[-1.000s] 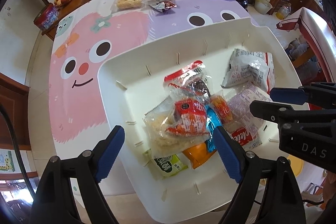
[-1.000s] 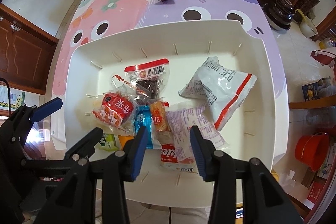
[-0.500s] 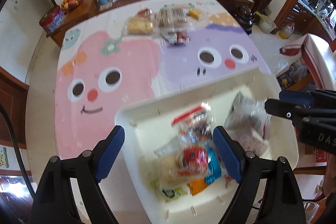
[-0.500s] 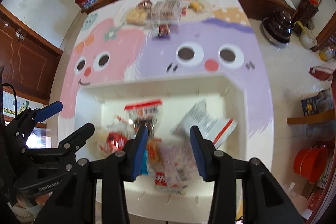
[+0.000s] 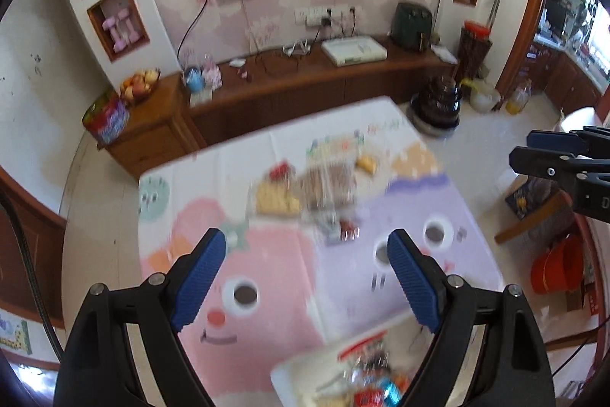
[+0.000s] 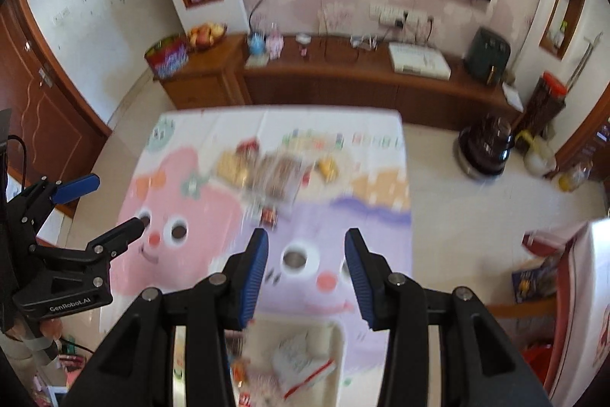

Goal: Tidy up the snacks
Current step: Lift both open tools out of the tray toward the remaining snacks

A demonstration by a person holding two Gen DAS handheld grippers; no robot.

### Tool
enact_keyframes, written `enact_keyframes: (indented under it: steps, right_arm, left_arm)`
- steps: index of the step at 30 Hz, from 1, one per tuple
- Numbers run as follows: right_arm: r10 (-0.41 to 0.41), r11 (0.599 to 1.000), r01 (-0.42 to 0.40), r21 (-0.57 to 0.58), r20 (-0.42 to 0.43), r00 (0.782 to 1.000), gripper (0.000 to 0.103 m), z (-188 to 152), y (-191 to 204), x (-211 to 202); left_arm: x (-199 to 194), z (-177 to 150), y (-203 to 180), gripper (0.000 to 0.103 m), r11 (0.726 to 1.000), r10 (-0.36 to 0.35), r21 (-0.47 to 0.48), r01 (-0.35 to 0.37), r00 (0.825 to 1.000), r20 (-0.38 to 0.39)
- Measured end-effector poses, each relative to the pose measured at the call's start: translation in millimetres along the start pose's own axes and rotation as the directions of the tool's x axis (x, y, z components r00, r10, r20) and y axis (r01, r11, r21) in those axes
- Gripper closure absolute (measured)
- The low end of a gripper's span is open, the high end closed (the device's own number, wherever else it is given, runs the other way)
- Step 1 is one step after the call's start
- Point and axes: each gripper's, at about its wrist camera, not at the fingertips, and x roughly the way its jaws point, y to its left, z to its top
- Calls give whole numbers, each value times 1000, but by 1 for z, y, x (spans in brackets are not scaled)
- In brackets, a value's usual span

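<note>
You are holding both tongs, left tongs [image 5: 307, 277] opening and right tongs [image 6: 307, 269] parted, empty; aim at twelve o'clock for the snack pile [image 5: 305, 189] on the counter [image 5: 274, 254].

My tabletop [image 6: 366, 216] stands before a long sideboard [image 6: 343, 79] on the far wall. The tray [image 6: 335, 330] sits at the tabletop's near edge with snack packets [image 6: 301, 361] in it. A loose pile of snacks [image 6: 267, 170] lies at the tabletop's far end. On the sideboard's left end is a fruit bowl [image 6: 206, 35]. On the floor right of the tabletop stands a pot [image 6: 484, 147].
</note>
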Motion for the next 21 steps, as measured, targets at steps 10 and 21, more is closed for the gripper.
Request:
enact_keyframes:
  steps: [10,21]
  right_arm:
    - [-30,999,29,22,23,999,61,90,-35,66]
    - [-51,999,51,-6,-174,983,61,83,-49,231]
  left_arm:
    - [69,81,-1,12,999,17,-36,-18,1000,-23]
    - [236,53,-27,12,994,-41,-107,11,960,-277]
